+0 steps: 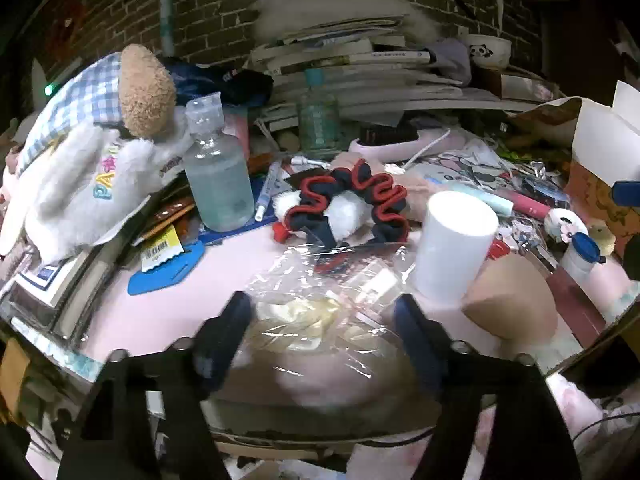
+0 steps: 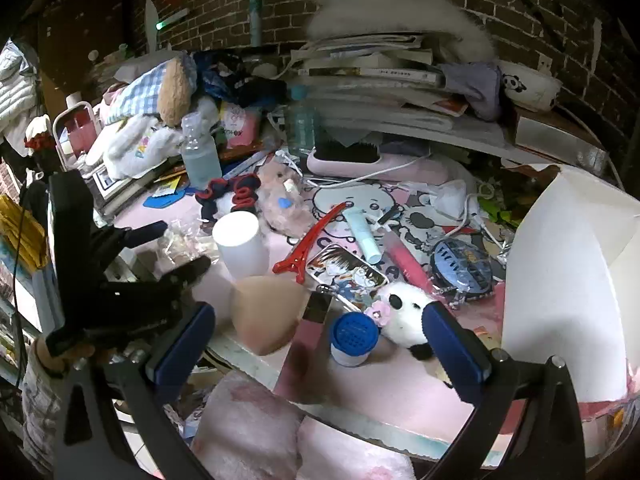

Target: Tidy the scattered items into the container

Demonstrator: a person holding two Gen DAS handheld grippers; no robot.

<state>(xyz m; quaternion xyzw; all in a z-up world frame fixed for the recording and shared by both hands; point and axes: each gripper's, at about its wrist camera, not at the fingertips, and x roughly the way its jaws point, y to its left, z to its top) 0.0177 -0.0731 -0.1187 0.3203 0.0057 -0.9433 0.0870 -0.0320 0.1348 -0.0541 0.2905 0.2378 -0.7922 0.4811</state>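
Observation:
A crumpled clear plastic bag [image 1: 320,304] with something yellowish inside lies on the pink table mat [image 1: 160,312]. My left gripper [image 1: 320,334] is open, one finger on each side of the bag. The right wrist view shows the same left gripper [image 2: 170,250] hovering over the bag [image 2: 180,240]. My right gripper [image 2: 320,350] is open, low over the table's front edge. Between its fingers are a small white jar with a blue lid [image 2: 354,336] and a panda plush [image 2: 408,316]. A beige sponge [image 2: 264,316] is just inside its left finger. The white cardboard box [image 2: 568,280] stands open at the right.
A white cylinder [image 1: 456,240], a black-and-red scrunchie [image 1: 352,200], a clear bottle [image 1: 218,176] and a plush toy [image 1: 92,152] crowd the table. A red hair clip [image 2: 312,240], phone case [image 2: 348,272] and tubes [image 2: 362,232] lie mid-table. Stacked books [image 2: 380,80] fill the back.

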